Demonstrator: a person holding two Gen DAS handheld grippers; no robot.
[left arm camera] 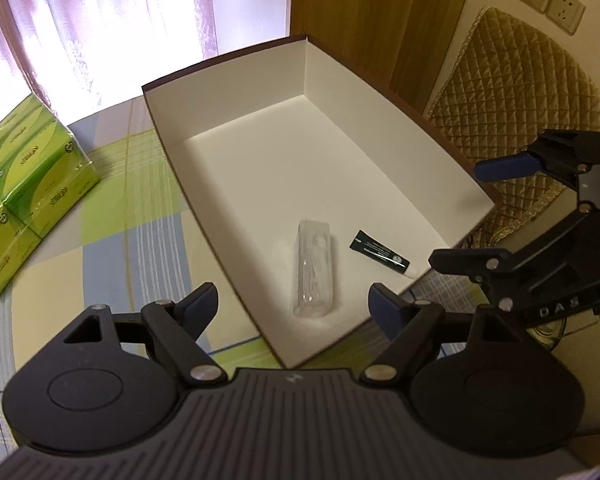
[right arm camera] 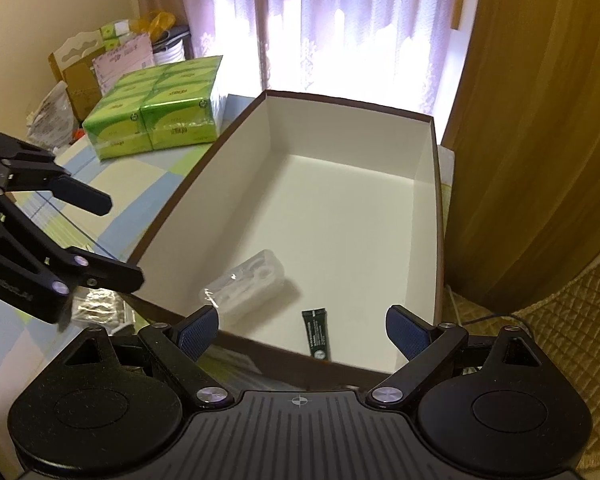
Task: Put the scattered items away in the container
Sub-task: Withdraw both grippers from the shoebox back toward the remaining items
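Observation:
A large box (left arm camera: 236,128) with a white inside and brown outside stands on the checked tablecloth; it also shows in the right wrist view (right arm camera: 340,208). Inside, near its front, lie a clear plastic case (left arm camera: 314,270) (right arm camera: 246,286) and a small dark green tube (left arm camera: 380,254) (right arm camera: 318,334). My left gripper (left arm camera: 294,306) is open and empty, above the box's near corner. My right gripper (right arm camera: 302,330) is open and empty, above the box's near edge. Each gripper shows in the other's view, the right (left arm camera: 480,216) and the left (right arm camera: 116,240), both open.
A stack of green tissue packs (left arm camera: 24,196) (right arm camera: 160,120) sits on the table left of the box. Cartons and bags (right arm camera: 84,72) stand behind it. A shiny packet (right arm camera: 98,308) lies on the table under the left gripper. A quilted cushion (left arm camera: 516,112) and wooden panel (left arm camera: 380,12) are to the right.

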